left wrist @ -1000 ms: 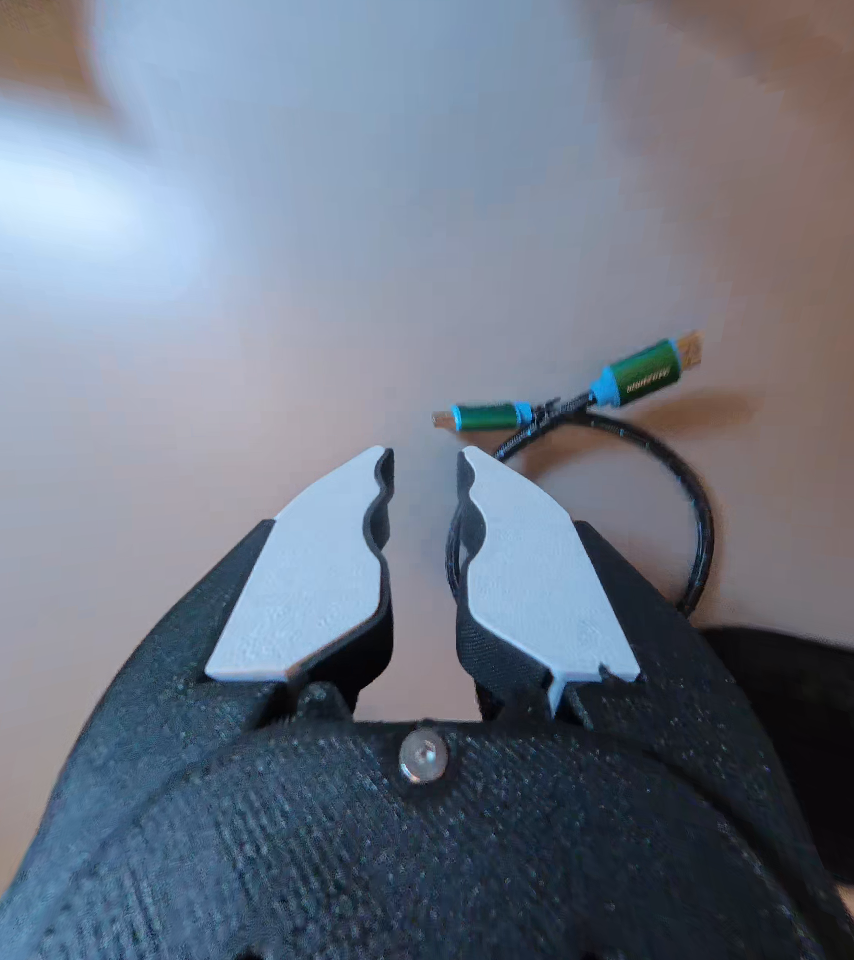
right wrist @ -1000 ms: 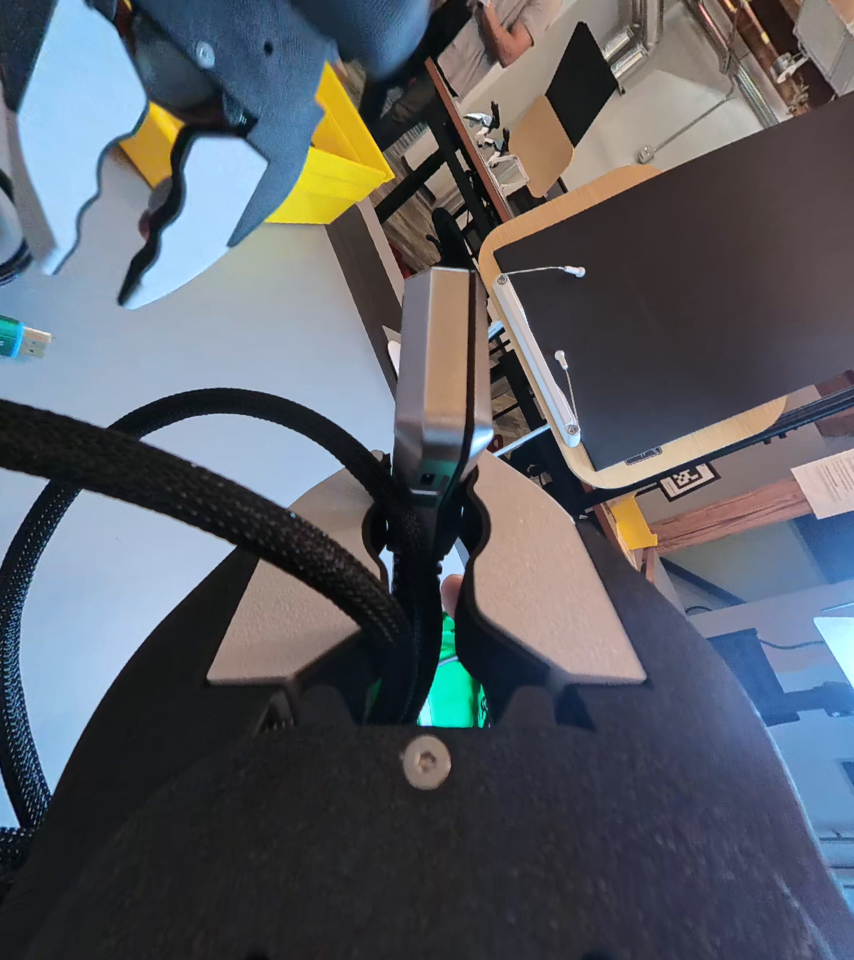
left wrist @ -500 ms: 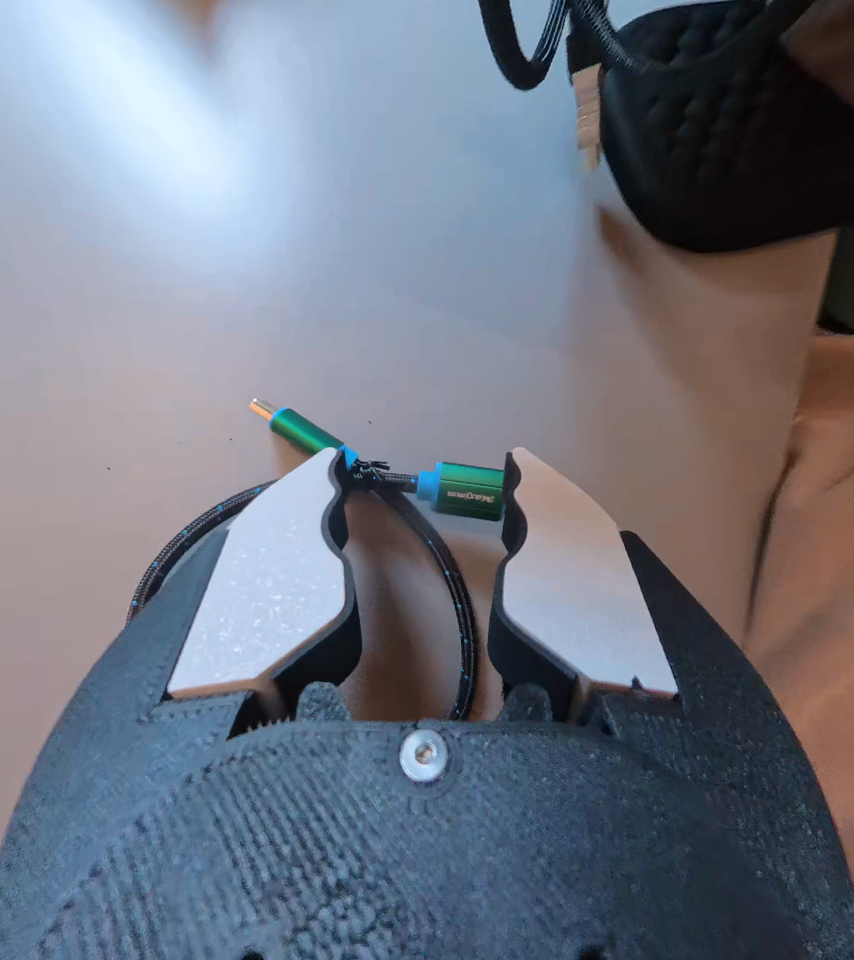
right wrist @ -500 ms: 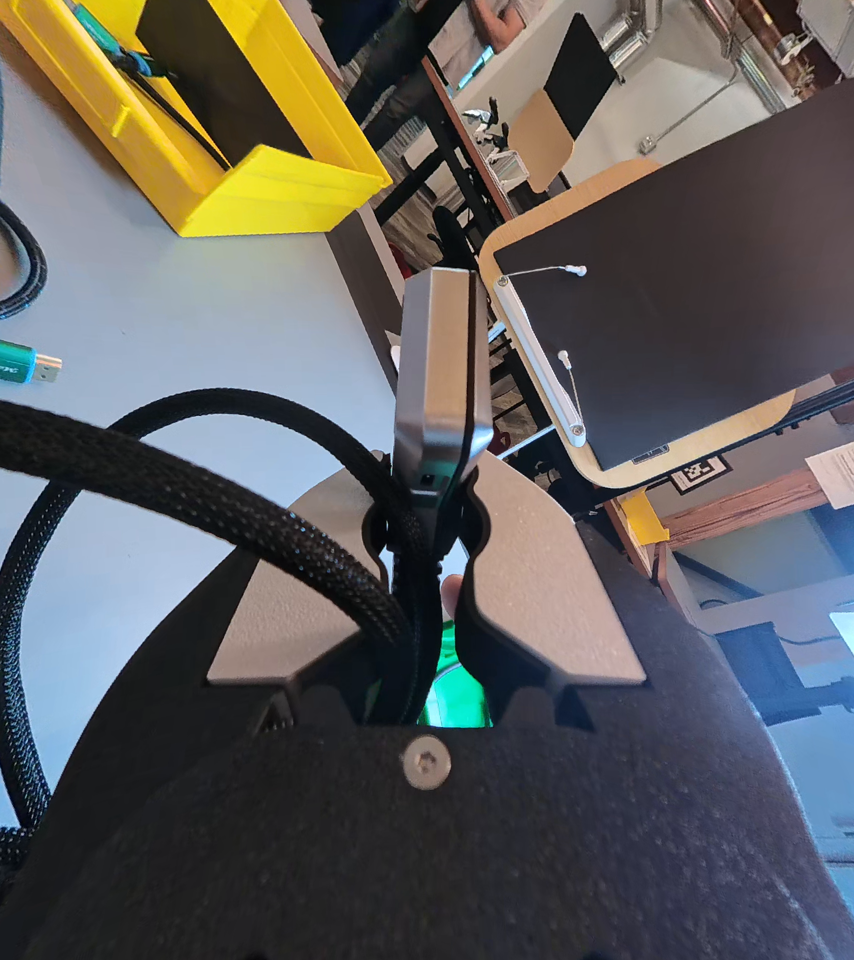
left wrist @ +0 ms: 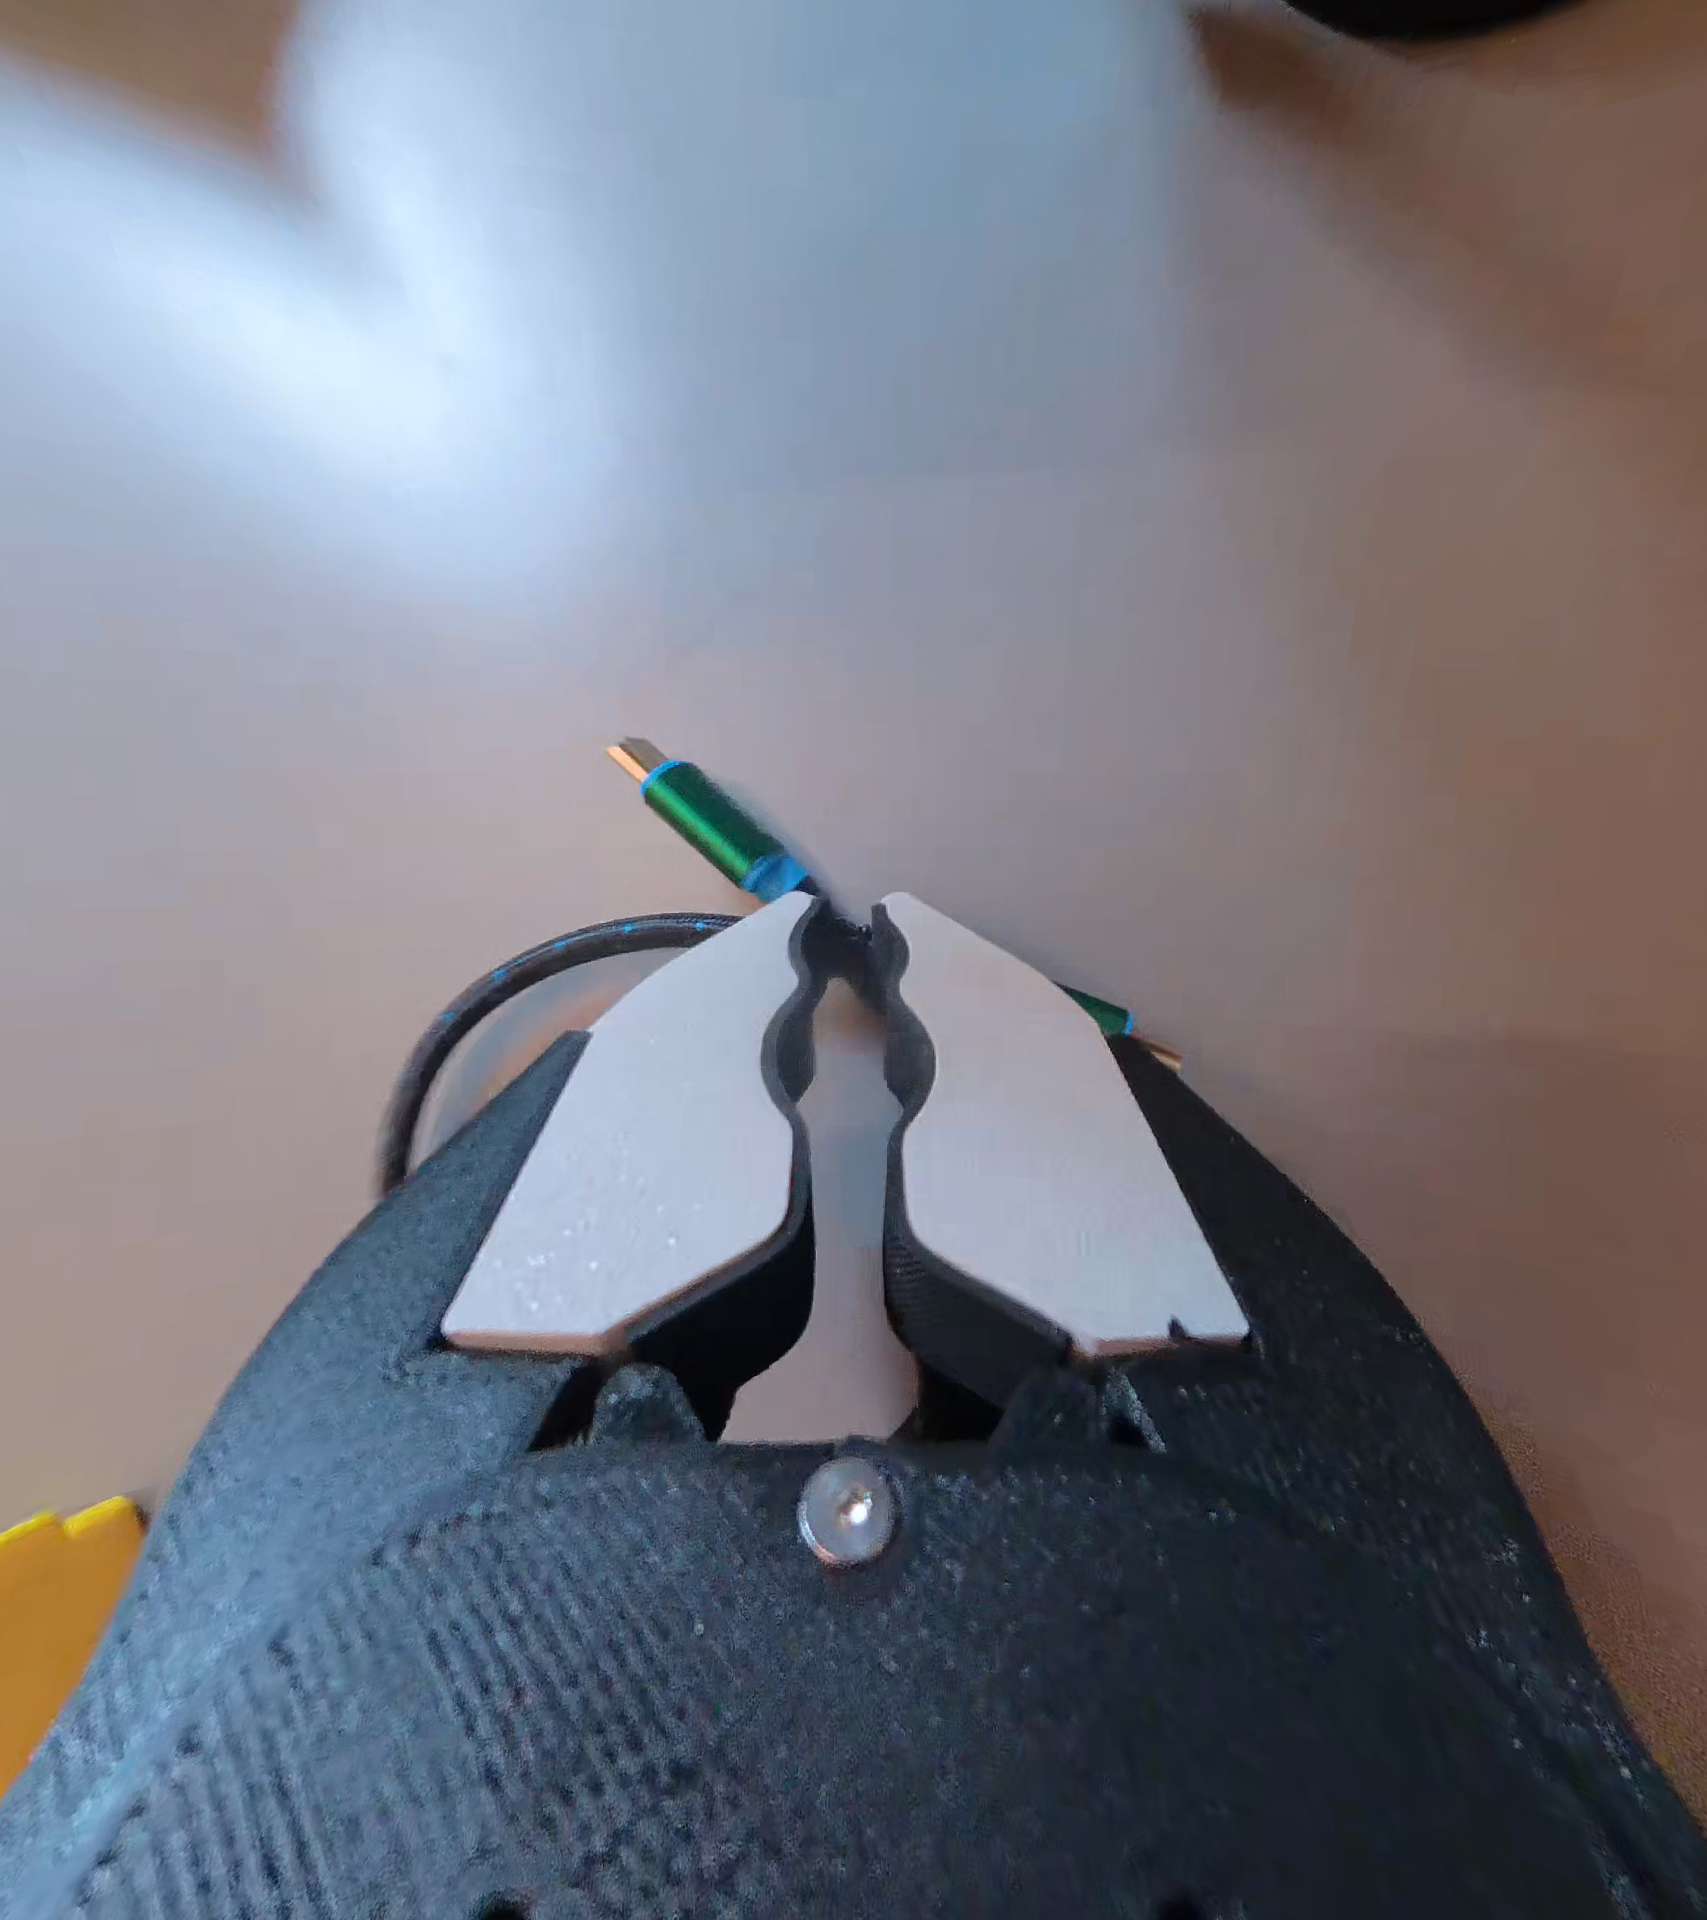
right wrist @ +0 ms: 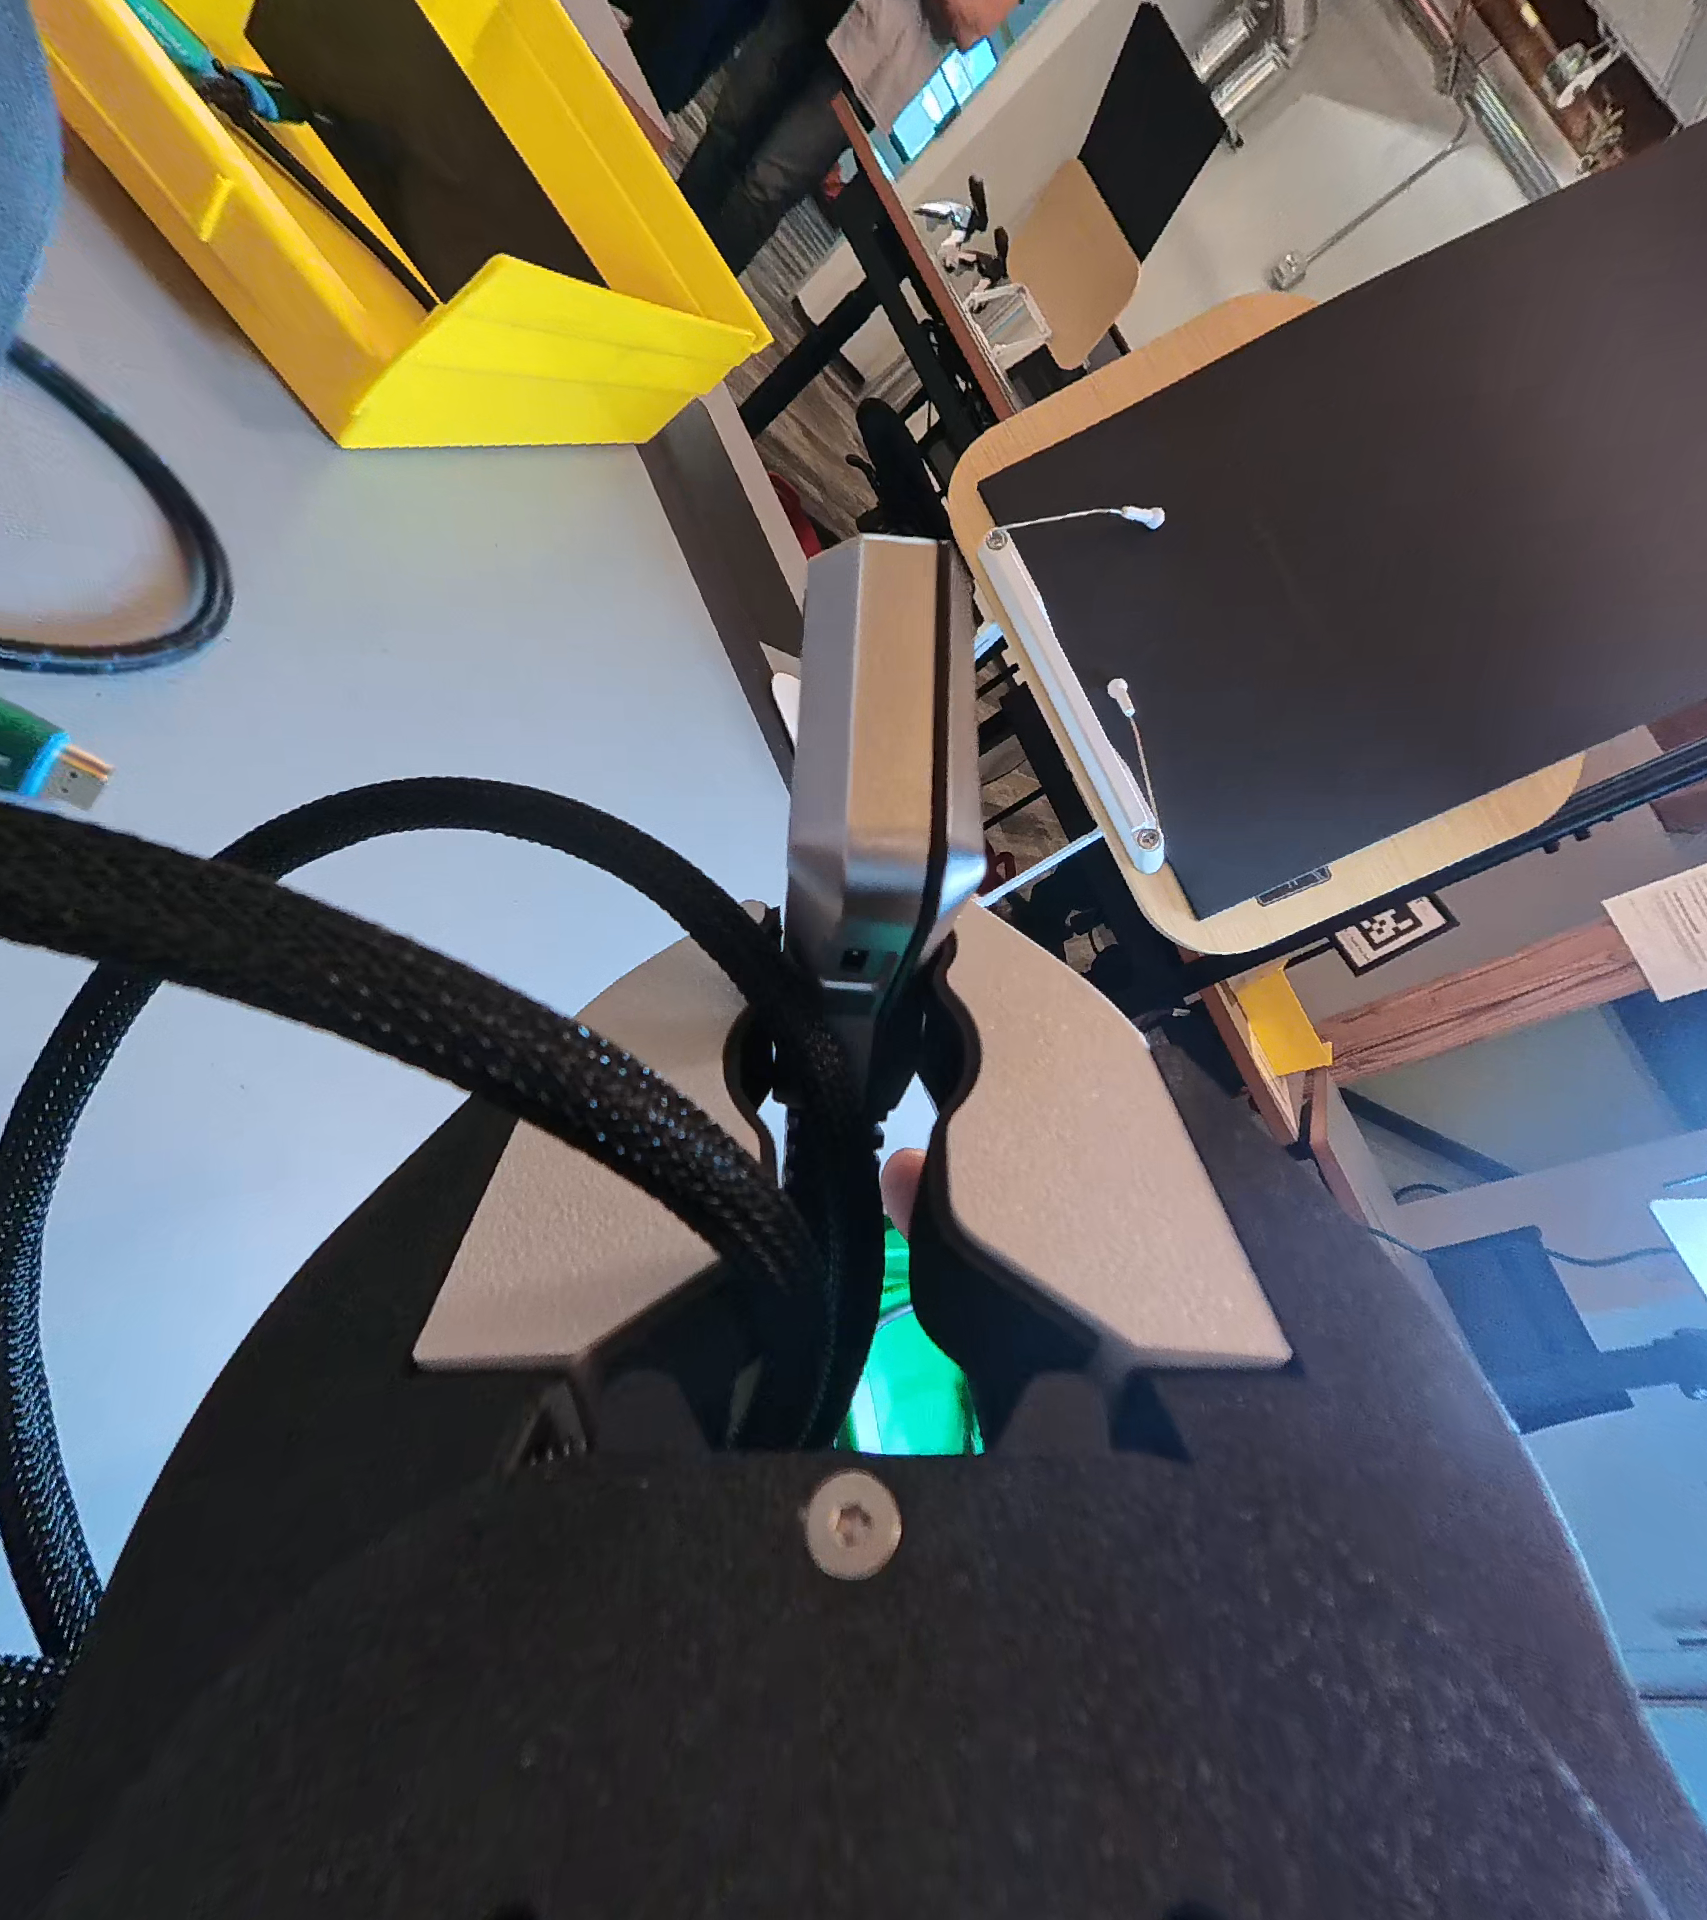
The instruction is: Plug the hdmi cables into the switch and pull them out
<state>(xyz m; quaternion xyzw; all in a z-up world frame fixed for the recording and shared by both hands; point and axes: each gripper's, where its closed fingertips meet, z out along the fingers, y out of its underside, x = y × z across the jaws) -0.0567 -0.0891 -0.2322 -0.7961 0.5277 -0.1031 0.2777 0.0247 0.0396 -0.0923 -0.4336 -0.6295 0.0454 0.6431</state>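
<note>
1. Since half a second ago, the left claw [left wrist: 844,920] is drawing its fingers together; they were wide apart astride the short cable, and are now nearly meeting, pinching the thin braided cable [left wrist: 475,997] just behind the green plug [left wrist: 709,816].
2. Right claw [right wrist: 854,961] is staying clamped on the grey switch [right wrist: 875,717], holding it edge-up above the surface [right wrist: 433,644]; a thick black braided cable [right wrist: 329,966] is looping out from between its fingers.
3. Step in hand, as judged: picking up the short cable for insertion.
4. Next move is calling for lifting the plug, squaring its flat gold tip [left wrist: 633,750] to a port; ports are hidden here.
5. Materials: plug shell is glossy green metal with a blue collar; the switch is matte, round-cornered metal; a yellow plastic bin [right wrist: 516,343] is sitting beyond.
</note>
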